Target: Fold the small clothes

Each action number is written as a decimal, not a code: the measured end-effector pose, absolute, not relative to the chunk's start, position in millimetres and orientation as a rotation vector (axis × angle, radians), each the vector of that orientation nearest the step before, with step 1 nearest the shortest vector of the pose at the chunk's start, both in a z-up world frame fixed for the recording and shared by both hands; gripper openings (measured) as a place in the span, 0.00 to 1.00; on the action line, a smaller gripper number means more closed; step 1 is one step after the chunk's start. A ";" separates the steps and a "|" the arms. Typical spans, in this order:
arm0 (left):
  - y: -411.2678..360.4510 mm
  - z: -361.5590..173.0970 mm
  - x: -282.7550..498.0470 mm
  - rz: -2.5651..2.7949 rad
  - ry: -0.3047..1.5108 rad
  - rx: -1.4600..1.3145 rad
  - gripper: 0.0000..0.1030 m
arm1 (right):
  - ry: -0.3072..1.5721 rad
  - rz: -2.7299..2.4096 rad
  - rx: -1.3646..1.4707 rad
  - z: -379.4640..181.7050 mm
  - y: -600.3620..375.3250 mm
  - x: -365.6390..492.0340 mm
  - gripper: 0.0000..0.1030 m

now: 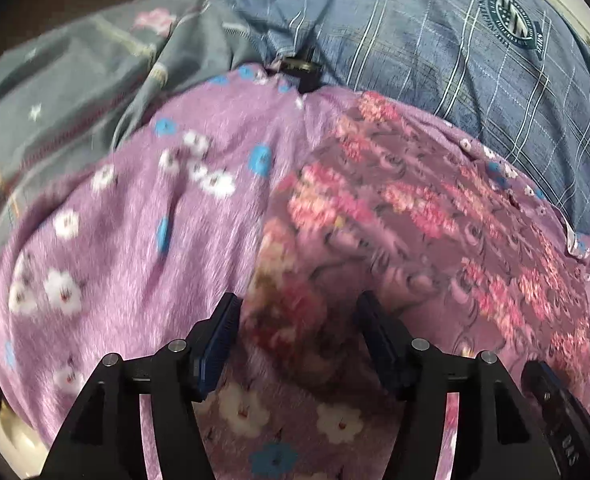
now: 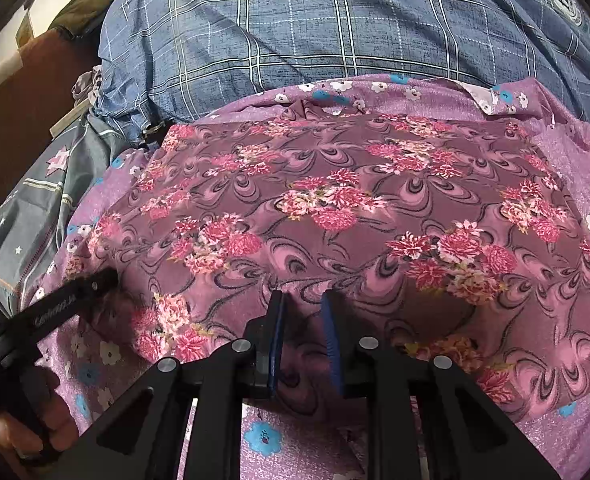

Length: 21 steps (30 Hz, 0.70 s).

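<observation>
A small mauve garment with pink flower clusters (image 2: 335, 208) lies spread flat on a lilac sheet with white and blue flowers (image 2: 575, 152). My right gripper (image 2: 303, 300) hovers over the garment's near edge, jaws a little apart with nothing between them. My left gripper (image 1: 297, 304) is wide open over the garment's left near corner (image 1: 395, 208); it also shows in the right wrist view (image 2: 95, 280), at the garment's left edge. The left wrist view is blurred.
A blue plaid pillow or quilt (image 2: 335, 20) lies behind the garment. A grey star-print cloth (image 2: 35, 200) sits to the left, also in the left wrist view (image 1: 55, 100). A small black object (image 1: 299, 66) lies at the sheet's far edge.
</observation>
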<state>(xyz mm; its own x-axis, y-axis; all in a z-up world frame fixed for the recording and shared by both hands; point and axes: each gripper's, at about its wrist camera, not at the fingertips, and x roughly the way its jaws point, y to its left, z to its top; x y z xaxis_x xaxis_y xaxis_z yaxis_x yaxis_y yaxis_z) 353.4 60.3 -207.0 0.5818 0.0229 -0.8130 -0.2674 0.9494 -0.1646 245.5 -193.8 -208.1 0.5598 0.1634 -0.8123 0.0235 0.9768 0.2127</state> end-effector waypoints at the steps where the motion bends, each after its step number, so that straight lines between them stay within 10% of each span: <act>1: 62.6 -206.2 349.3 0.174 0.937 -0.293 0.59 | 0.975 0.083 0.205 -208.2 -193.6 245.6 0.19; 21: 91.9 -207.0 342.3 0.111 0.886 -0.573 0.61 | 0.979 0.106 0.246 -210.0 -199.3 245.5 0.20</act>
